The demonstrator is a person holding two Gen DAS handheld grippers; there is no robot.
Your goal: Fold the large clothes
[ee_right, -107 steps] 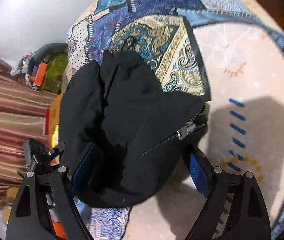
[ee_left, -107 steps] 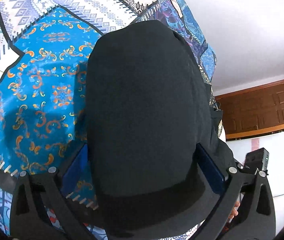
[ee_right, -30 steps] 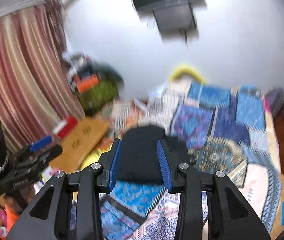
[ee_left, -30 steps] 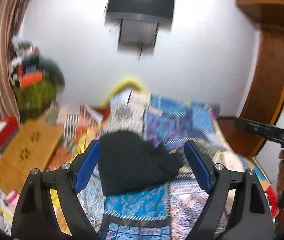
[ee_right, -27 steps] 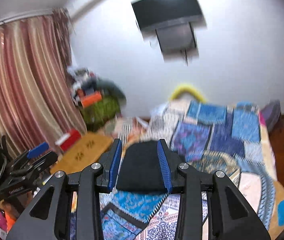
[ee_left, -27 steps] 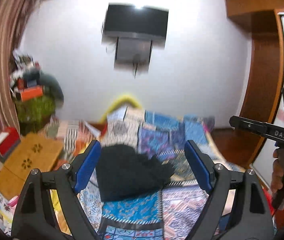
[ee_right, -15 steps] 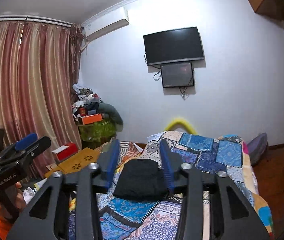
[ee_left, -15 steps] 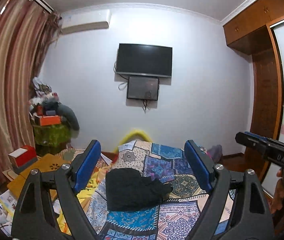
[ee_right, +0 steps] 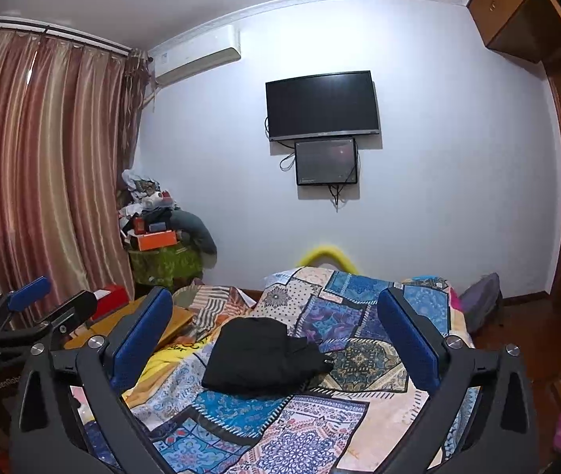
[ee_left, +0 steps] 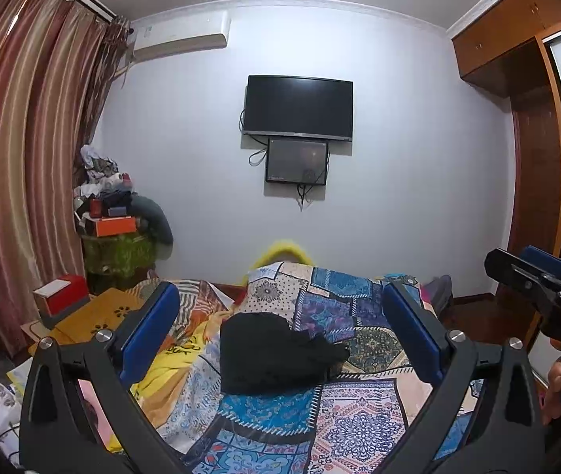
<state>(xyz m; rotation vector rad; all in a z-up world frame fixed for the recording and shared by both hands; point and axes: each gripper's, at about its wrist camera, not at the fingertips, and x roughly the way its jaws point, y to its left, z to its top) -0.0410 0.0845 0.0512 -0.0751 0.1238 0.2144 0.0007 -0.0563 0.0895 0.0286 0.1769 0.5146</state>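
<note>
Both sets of jaws have just swung wide with nothing between them: left gripper [ee_left: 280, 335], right gripper [ee_right: 276, 333]. Beyond them, the folded black fabric garment [ee_left: 272, 351] lies on the colourful patchwork bedspread [ee_left: 355, 418], below the black wall-mounted television [ee_left: 298, 106].

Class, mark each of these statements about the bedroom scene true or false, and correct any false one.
1. The folded black garment lies on the patchwork bedspread. True.
2. The left gripper is clamped on the garment. False: its jaws stand wide and empty, well back from it.
3. The right gripper holds nothing. True.
4. The wall-mounted black television hangs above a smaller dark screen. True.
5. The striped curtains are drawn open onto a bright window. False: they hang closed.
</note>
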